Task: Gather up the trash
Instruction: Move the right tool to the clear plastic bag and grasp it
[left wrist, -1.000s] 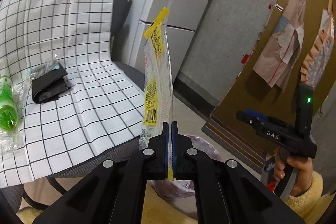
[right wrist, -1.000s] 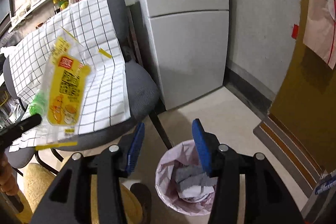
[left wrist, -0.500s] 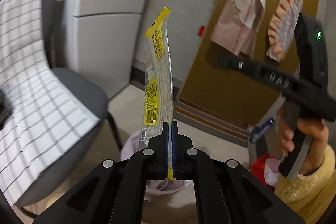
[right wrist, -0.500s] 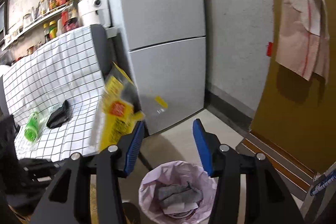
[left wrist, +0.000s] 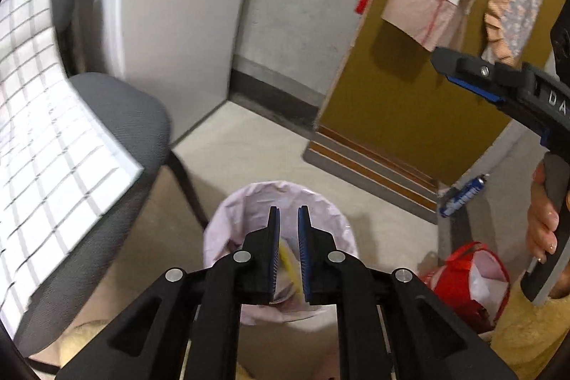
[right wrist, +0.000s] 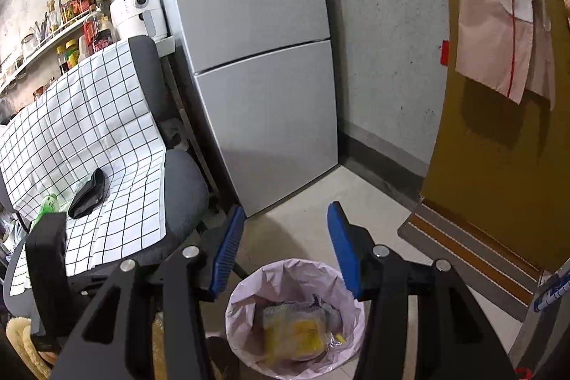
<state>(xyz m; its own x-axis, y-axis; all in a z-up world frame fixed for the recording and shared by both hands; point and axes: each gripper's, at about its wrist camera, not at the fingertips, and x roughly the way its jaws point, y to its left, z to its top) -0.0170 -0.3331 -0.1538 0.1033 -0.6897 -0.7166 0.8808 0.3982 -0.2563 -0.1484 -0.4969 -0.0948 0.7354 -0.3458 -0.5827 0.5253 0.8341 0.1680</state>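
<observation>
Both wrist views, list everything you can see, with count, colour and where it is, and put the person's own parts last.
Trash bin: one, pink liner, on the floor below both grippers.
Yellow wrapper: one, yellow and clear, lying in the bin.
Chair: one, grey, left of the bin.
Checked cloth: one, white with black lines, draped over the chair.
Black pouch: one, on the cloth.
Green bottle: one, at the cloth's left edge.
Fridge: one, grey, behind the chair.
Red bag: one, on the floor right of the bin.
Left gripper: black, blue pads, jaws just opened, empty.
Right gripper: black, blue pads, open, empty.
Hand: one, on the right gripper's handle.
</observation>
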